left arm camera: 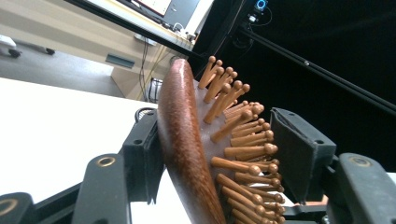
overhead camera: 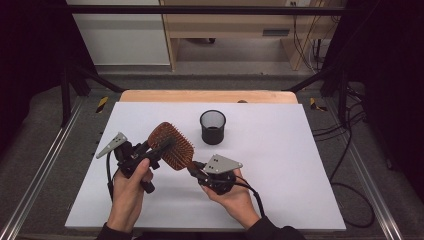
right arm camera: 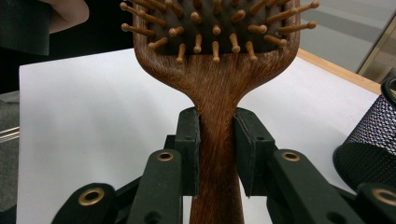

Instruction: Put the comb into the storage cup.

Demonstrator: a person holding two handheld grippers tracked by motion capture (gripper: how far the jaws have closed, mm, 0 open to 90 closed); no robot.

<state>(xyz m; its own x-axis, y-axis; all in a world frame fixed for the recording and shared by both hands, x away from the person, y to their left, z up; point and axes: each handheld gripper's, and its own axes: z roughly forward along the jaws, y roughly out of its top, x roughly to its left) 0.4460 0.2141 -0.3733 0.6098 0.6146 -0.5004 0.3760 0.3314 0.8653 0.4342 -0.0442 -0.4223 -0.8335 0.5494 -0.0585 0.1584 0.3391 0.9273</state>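
A brown wooden paddle hairbrush (overhead camera: pixel 172 145) with wooden pins is held in the air over the white board, between both hands. My right gripper (overhead camera: pixel 196 171) is shut on its handle (right arm camera: pixel 217 154), with a pad pressed on each side just below the head. My left gripper (overhead camera: pixel 157 148) straddles the brush head (left arm camera: pixel 187 154). One pad lies against the smooth wooden back and the other pad (left arm camera: pixel 299 154) meets the tips of the pins. The left gripper (left arm camera: pixel 215 140) and the right gripper (right arm camera: pixel 217 135) each face the brush close up.
A black mesh cup (overhead camera: pixel 212 126) stands upright on the white board (overhead camera: pixel 280 170) just behind the brush; it sits at the right edge of the right gripper view (right arm camera: pixel 373 144). A wooden table edge (overhead camera: pixel 207 96) runs behind the board. Cables trail on the floor at right.
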